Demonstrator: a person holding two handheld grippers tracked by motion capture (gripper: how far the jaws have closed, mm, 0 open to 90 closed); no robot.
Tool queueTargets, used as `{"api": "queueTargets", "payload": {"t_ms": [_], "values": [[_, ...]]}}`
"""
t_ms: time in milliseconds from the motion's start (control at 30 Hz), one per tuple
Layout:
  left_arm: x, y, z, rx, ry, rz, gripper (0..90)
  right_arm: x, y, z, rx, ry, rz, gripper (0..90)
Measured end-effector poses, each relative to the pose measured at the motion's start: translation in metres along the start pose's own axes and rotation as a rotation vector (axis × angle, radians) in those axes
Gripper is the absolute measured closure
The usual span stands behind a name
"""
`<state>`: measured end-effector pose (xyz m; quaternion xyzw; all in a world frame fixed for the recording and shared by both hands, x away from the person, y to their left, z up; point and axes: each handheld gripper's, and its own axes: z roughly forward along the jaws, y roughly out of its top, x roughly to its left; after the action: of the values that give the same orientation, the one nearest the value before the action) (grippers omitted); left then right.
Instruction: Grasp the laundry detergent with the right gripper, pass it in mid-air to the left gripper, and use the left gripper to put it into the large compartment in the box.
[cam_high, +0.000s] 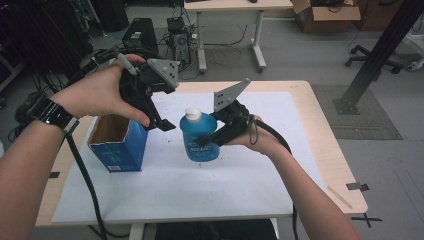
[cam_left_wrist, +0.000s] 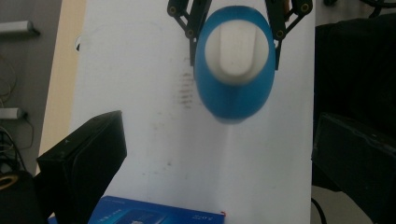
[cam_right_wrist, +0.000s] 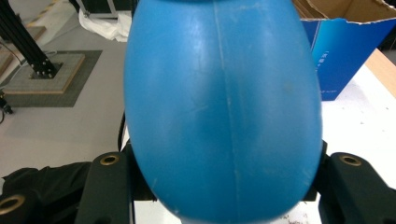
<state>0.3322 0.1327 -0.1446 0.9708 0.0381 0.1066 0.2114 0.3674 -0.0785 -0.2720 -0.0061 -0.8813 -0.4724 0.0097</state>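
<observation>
Covering most of the pale wooden table (cam_high: 320, 120), a white paper sheet (cam_high: 200, 185) carries an open-topped blue cardboard box (cam_high: 117, 145) at its left. Just right of the box, the blue plastic bottle with a white cap (cam_high: 199, 136) is clamped at its sides by the right gripper (cam_high: 212, 136). Above the box, the left gripper (cam_high: 162, 124) has its jaws spread wide, empty.

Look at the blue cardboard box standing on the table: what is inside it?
The box stands open at the top. The high view shows a bare brown inner wall; the lower part and bottom are hidden by its front wall, so any contents cannot be seen.
</observation>
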Motion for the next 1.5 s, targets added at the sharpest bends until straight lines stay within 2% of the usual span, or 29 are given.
{"api": "queueTargets", "payload": {"t_ms": [267, 433, 933, 1267, 1500], "values": [[-0.004, 0.003, 0.007, 0.003, -0.005, 0.008, 3.7, 0.003, 0.010, 0.009, 0.003, 0.019, -0.010, 41.9], [-0.005, 0.004, 0.015, 0.010, -0.021, 0.008, 4.1, 0.004, 0.015, 0.012, -0.002, 0.019, -0.010, 42.0], [-0.007, 0.010, 0.032, 0.030, -0.042, 0.016, 4.9, 0.007, 0.016, 0.014, -0.005, 0.026, -0.018, 42.0], [-0.008, 0.014, 0.041, 0.045, -0.063, 0.037, 11.6, 0.009, 0.015, 0.014, -0.003, 0.031, -0.020, 42.1], [-0.008, 0.015, 0.044, 0.049, -0.067, 0.035, 15.8, 0.009, 0.015, 0.012, -0.005, 0.030, -0.020, 42.1]]}}
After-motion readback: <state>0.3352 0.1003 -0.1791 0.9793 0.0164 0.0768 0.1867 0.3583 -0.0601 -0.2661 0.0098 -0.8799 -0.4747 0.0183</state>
